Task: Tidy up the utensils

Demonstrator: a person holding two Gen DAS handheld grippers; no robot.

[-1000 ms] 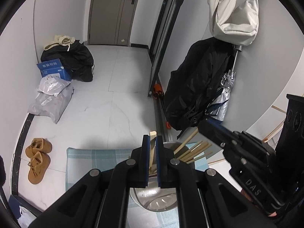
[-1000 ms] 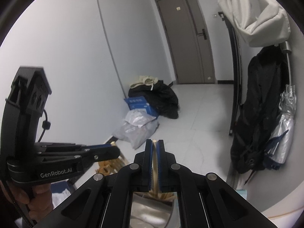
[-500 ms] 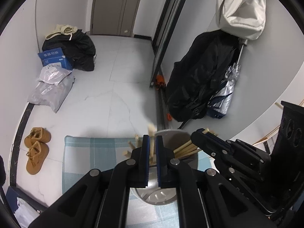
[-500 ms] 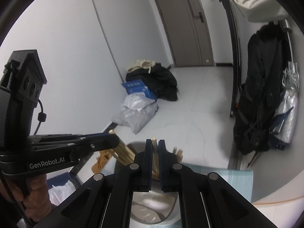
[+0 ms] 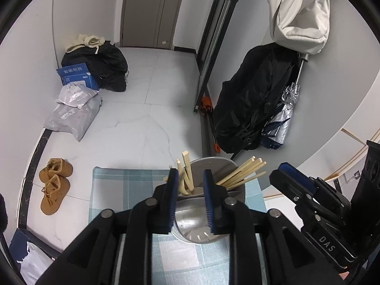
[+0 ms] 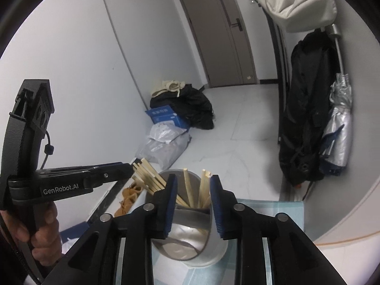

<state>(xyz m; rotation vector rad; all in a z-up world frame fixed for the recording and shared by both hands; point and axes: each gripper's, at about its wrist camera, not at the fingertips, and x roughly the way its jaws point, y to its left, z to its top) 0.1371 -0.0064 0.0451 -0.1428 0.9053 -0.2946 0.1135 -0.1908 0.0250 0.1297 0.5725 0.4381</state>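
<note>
Hovering over the metal holder point(image 5: 213, 166), your left gripper point(image 5: 188, 185) and right gripper point(image 6: 193, 190) are opening with nothing pinched, the chopsticks point(image 5: 239, 172) standing inside, leaning directly ahead of both.

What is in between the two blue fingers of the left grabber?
In the left wrist view, the opening left gripper frames wooden chopsticks standing in the metal holder; its fingers touch none.

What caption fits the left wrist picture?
Left gripper opening above chopsticks in a metal holder.
</note>
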